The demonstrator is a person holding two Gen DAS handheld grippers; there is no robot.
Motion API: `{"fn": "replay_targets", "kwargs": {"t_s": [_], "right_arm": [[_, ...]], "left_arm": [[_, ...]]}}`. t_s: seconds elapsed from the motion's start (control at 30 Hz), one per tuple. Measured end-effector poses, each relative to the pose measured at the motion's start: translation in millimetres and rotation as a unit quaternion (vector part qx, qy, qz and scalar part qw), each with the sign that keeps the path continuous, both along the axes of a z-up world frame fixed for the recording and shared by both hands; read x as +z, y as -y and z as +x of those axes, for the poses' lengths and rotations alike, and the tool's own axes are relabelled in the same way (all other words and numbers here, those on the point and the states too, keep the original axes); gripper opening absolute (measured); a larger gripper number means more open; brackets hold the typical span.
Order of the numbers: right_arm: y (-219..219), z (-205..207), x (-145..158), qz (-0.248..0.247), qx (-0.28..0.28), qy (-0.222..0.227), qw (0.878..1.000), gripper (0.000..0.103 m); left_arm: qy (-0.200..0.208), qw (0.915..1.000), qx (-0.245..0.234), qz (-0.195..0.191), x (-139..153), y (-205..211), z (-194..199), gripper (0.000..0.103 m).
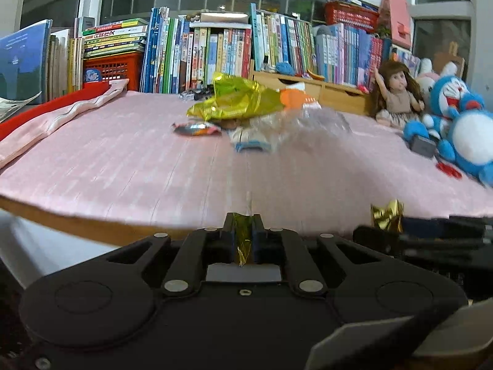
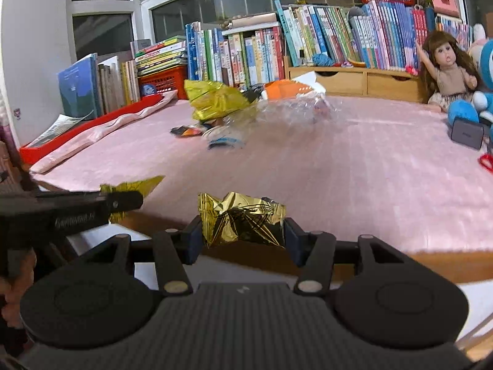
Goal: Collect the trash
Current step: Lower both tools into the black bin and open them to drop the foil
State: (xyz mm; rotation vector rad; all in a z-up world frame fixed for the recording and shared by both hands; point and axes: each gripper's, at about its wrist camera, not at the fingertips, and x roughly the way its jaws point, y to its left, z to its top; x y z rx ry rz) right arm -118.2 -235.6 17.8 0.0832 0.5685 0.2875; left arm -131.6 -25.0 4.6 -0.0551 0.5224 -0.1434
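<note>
Stretching ahead of me is the pink bed (image 2: pixel 339 166), books (image 2: pixel 308 40) lined behind it. Mid-bed sits the trash pile (image 2: pixel 246 108): yellow foil, orange pack, clear plastic. My right gripper (image 2: pixel 243 231) is clamped on a crumpled gold wrapper (image 2: pixel 240 219) over the near edge. My left gripper (image 1: pixel 243 231) pinches a thin gold strip (image 1: pixel 242 243), fingers together.
</note>
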Motion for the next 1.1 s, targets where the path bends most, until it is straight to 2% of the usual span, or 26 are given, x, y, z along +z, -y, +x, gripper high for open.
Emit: {"fn": "replay_targets", "kwargs": {"t_s": [0.2, 0.37, 0.53, 0.73, 1.1], "right_arm": [[-7, -27, -15, -0.007, 0.013, -0.037, 0.999, 0.059], [-8, -35, -35, -0.004, 0.013, -0.082, 0.997, 0.059], [-8, -40, -49, -0.004, 0.015, -0.110, 0.994, 0.059], [-12, -41, -67, -0.003, 0.020, -0.144, 0.989, 0.059], [-16, -39, -79, -0.003, 0.022, -0.169, 0.985, 0.061]], "left_arm": [[-0.057, 0.9980, -0.026, 0.005, -12, -11, -27, 0.009], [-0.153, 0.9862, -0.058, -0.028, -33, -25, -23, 0.009], [-0.170, 0.9824, -0.070, 0.032, -46, -20, -23, 0.010], [-0.220, 0.9724, -0.078, 0.015, -64, -19, -15, 0.010], [-0.244, 0.9659, -0.082, 0.030, -77, -16, -12, 0.013]]}}
